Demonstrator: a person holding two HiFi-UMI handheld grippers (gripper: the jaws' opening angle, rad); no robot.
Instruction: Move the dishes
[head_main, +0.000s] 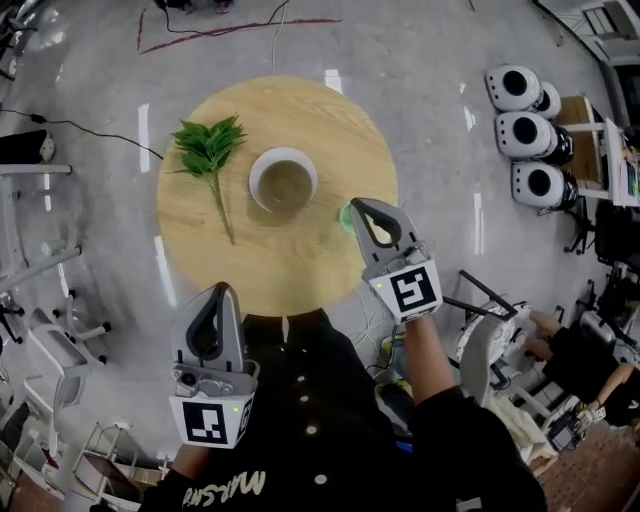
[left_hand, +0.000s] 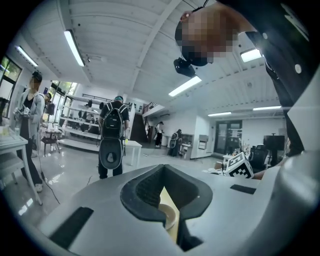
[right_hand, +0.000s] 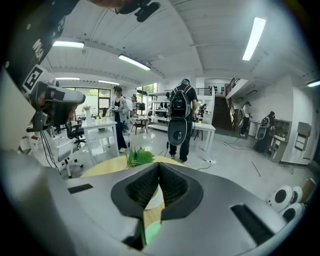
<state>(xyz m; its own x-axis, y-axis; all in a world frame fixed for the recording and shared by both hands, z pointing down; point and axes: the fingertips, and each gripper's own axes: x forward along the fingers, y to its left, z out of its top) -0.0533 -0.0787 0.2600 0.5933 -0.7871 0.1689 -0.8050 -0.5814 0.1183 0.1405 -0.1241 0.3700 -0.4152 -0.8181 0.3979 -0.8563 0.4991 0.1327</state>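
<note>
Round pale wooden bench (head_main: 300, 265) carries a white round bowl (head_main: 283, 180) at its centre, brownish inside, near a green leafy sprig (head_main: 208, 150). Your left tool (head_main: 222, 291) and right tool (head_main: 357, 206) are both pressed together, empty. Only your gripper views show a person with a backpack (right_hand: 181, 120) beyond.

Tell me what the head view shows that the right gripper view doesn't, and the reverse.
Only the head view: the bowl's brownish inside, the leafy sprig's long stem and the round table's full outline. Only the right gripper view: a person with a backpack, a staircase, ceiling lights, and the right gripper's jaws shut together on nothing. Both: table, bowl, sprig and a green object beside the gripper.
</note>
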